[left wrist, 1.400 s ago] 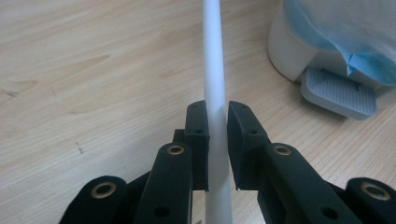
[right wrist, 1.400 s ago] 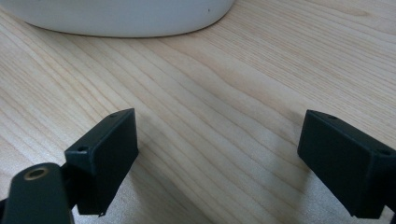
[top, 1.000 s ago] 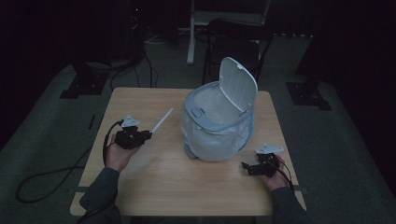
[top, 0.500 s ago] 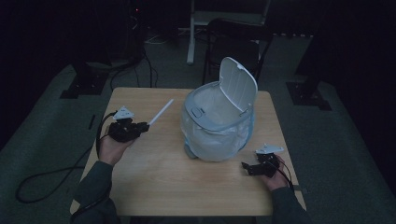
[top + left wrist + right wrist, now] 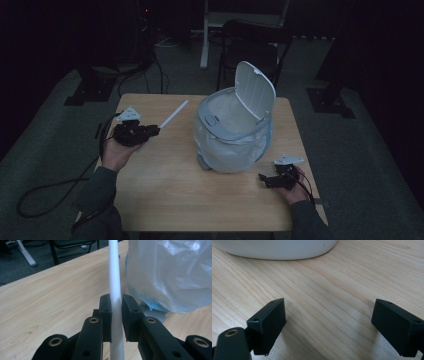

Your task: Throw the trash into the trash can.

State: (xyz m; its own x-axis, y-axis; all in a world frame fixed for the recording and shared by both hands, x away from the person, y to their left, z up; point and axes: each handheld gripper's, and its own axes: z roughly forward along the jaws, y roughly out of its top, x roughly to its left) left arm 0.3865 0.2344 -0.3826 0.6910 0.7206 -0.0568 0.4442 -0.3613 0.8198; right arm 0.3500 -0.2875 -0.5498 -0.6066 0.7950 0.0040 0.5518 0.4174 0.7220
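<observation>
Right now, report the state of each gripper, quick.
Left gripper: shut on the white stick, clear of the table.
Right gripper: open, nothing between its jaws, low over the table near the bin.

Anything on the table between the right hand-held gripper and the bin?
No. In the right gripper view, bare wood runs from the open right hand-held gripper to the bin.
</observation>
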